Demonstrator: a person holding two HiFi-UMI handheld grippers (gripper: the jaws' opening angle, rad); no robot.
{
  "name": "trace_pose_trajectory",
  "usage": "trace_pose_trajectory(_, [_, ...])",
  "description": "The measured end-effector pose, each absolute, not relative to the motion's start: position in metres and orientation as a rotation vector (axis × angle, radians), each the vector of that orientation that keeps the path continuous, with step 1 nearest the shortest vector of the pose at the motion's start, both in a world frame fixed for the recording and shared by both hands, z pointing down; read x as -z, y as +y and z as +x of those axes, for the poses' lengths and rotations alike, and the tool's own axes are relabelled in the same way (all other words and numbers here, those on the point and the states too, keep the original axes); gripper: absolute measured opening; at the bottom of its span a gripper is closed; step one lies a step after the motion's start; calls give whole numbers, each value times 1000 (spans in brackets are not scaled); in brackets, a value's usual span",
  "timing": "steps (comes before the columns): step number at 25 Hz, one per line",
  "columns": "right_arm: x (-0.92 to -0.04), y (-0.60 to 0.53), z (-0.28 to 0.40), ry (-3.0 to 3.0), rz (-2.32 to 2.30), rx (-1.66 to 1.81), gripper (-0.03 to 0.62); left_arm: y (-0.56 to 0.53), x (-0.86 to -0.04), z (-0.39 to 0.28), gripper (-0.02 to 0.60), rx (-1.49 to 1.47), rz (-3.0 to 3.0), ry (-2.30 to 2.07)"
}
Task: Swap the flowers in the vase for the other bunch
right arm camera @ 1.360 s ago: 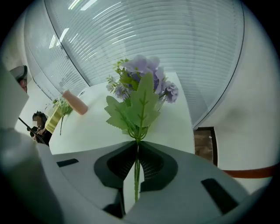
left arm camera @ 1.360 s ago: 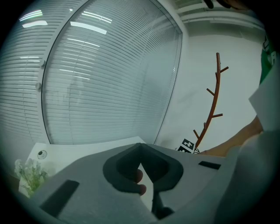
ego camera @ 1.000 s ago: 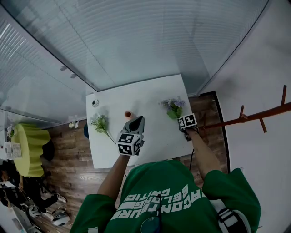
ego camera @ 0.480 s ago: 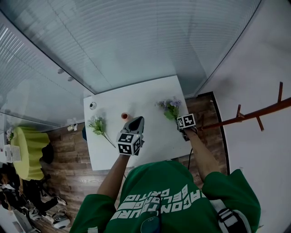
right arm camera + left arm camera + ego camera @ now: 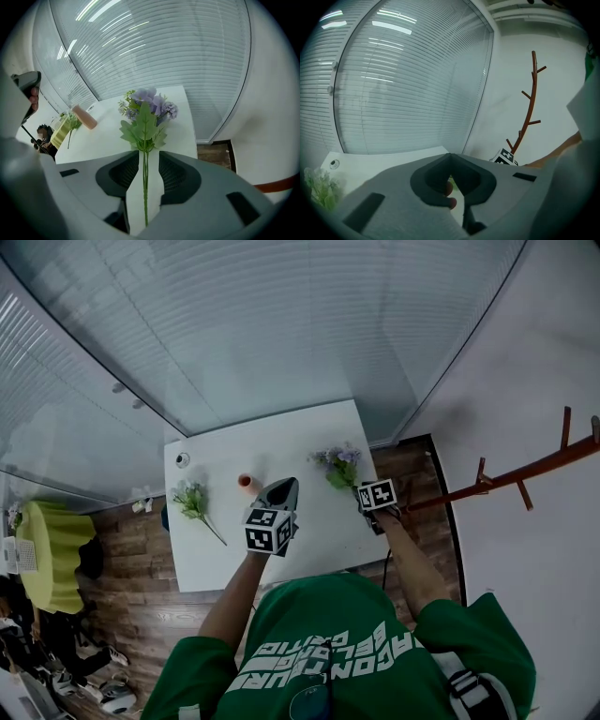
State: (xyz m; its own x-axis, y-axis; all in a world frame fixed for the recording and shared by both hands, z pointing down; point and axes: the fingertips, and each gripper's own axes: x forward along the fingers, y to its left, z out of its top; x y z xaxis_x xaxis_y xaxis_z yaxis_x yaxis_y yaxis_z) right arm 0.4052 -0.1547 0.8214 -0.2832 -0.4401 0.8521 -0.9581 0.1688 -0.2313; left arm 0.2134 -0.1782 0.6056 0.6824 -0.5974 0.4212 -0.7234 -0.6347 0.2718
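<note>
- A release half made: the right gripper [image 5: 148,155] has its jaws parted, having just been opening. The stem [image 5: 145,187] of the purple bunch [image 5: 150,104] runs between the pads and touches neither.
- The purple flowers lie on the white table [image 5: 281,437], near its right edge.
- The risk, as we judge it — a pad catches the stem as the gripper draws away and drags the bunch toward that edge, or off it.
- The left gripper [image 5: 450,156] hovers over the middle of the table, jaws drawn together, with nothing that we can see gripped.
- The vase [image 5: 246,482], small and pinkish, stands apart from both bunches and looks empty to us.
- The white-and-green bunch [image 5: 192,501] lies flat near the table's left edge.
- The vase sits roughly between the left gripper and that bunch, so we judge that a reach across could tip it — it looks light.
- A thin stem lying flat gives narrow purchase, so a pinch there may slip or crush leaves.
- Around the table we see a small round object [image 5: 182,459] by the far left corner, blinds behind glass [image 5: 281,324] and a coat stand [image 5: 506,486] at the right.
</note>
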Motion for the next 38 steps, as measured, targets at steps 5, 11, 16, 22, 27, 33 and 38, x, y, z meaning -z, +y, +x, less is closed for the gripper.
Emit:
trace_pose_trajectory(5, [-807,-152,408,-1859,1296,-969,121,-179,-616,233,5,-424,2451,-1011])
trace_pose_trajectory(11, [-777,-153,411,-1942,1297,-914,121,-177,-620,254,5,-412,2438,-1003])
trace_pose_trajectory(16, [-744,-161,411,-2014,1317,-850,121,-171,-622,265,5,-413,2430,-997])
trace_pose_trajectory(22, [-705,-166,403,-2077,1345,-753,121,-165,-619,267,5,-410,2424,-986])
trace_pose_trajectory(27, [-677,-167,388,-2107,1371,-677,120,-162,-612,253,5,-394,2431,-988])
trace_pose_trajectory(33, [-640,-176,358,-2153,1406,-592,108,-167,-602,214,5,-371,2437,-1012])
trace_pose_trajectory(38, [-612,-189,324,-2197,1479,-535,40,-177,-591,164,5,-328,2429,-1068])
